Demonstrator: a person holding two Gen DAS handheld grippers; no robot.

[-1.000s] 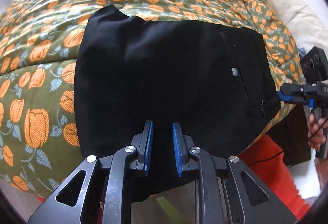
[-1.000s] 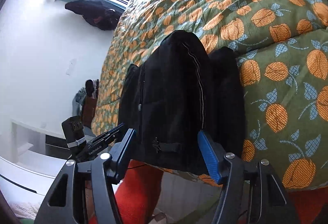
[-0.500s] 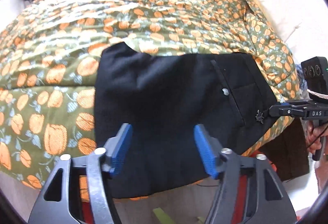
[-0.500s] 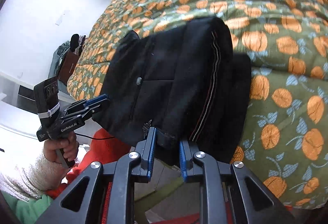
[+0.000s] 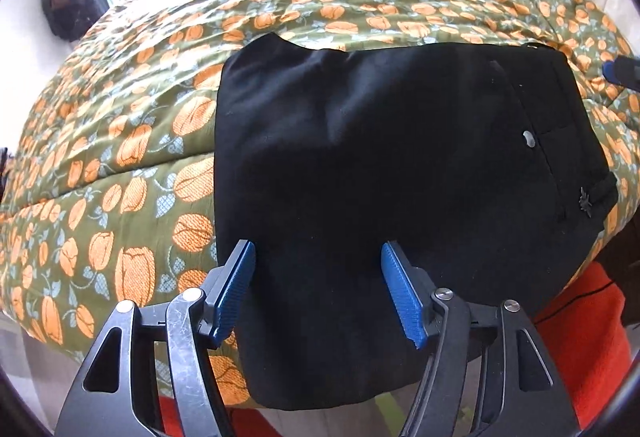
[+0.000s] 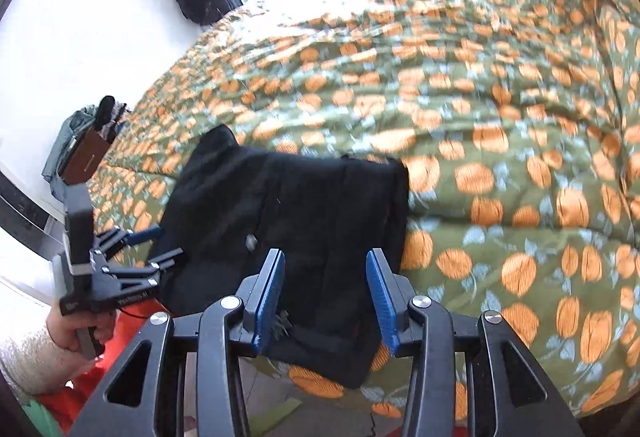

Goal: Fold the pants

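Because the folded black pants point(image 5: 384, 173) lie at the bed's near edge with one end overhanging the quilt point(image 5: 132, 141), they could slide off; the left tool point(image 5: 320, 289) and right tool point(image 6: 326, 297) both gape empty, holding nothing.

Folded black pants point(image 5: 384, 173) lie at the near edge of a bed point(image 6: 500, 109), filling the gap in front of both parted grippers, left point(image 5: 318, 289) and right point(image 6: 325, 301); broad quilt lies bare beyond and to the right of the pants, while the left gripper, seen from the right wrist, hangs just beside their left edge, crowding that side
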